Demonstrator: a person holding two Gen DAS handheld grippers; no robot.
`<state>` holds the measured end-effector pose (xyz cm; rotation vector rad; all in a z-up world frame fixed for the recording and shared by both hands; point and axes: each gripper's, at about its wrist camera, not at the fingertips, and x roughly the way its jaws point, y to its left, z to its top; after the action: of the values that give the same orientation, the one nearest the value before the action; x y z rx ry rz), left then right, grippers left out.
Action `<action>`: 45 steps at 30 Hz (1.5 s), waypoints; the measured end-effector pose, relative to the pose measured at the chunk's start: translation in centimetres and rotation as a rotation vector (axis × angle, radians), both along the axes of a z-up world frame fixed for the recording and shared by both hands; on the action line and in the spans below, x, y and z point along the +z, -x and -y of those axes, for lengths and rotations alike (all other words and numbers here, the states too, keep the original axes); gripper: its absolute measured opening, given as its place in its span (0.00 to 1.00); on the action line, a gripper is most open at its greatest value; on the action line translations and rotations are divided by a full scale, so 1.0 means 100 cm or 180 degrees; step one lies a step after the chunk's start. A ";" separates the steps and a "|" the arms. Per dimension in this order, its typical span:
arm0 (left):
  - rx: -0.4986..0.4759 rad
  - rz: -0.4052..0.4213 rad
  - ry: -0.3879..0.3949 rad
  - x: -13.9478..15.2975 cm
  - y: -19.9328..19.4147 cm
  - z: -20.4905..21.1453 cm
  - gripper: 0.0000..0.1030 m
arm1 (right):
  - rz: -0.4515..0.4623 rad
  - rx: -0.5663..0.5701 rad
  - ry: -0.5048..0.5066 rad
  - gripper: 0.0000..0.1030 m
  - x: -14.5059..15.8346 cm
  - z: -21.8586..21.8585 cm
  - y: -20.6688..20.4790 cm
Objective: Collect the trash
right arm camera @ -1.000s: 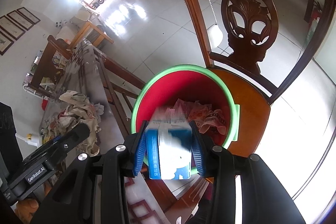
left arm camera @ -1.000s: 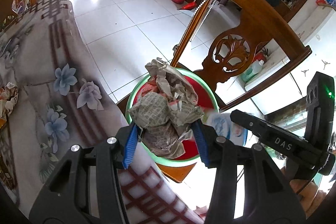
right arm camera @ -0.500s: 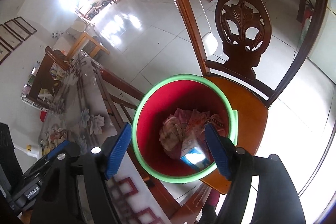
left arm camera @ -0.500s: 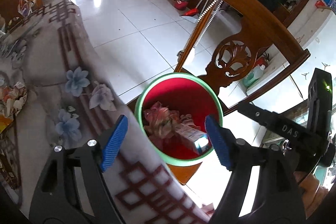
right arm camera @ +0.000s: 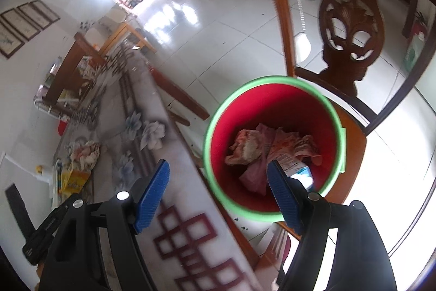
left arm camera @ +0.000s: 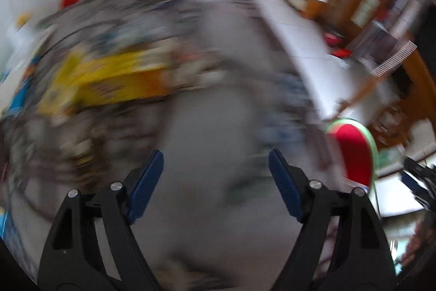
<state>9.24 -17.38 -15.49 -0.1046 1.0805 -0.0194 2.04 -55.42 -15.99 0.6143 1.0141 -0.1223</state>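
Carved wooden chair (right arm camera: 351, 26), flower-patterned tablecloth (right arm camera: 136, 143), tiled floor (right arm camera: 218, 26).

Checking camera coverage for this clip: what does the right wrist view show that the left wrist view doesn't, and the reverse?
Only the right wrist view shows the inside of the red bin: crumpled paper, a blue-white carton, plus the carved chair it sits on. Only the left wrist view, heavily blurred, shows a yellow package up close. Both show the bin, the tablecloth, and empty open grippers: left gripper, right gripper.
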 end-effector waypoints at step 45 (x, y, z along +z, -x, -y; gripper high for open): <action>0.0203 -0.0420 0.0165 -0.040 0.096 -0.227 0.44 | -0.0065 0.0642 -0.0259 0.79 -0.011 -0.303 -0.184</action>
<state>-0.40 5.34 -19.44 -0.1893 1.2081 0.0171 20.46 -25.08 -17.12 0.5820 1.0992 0.0906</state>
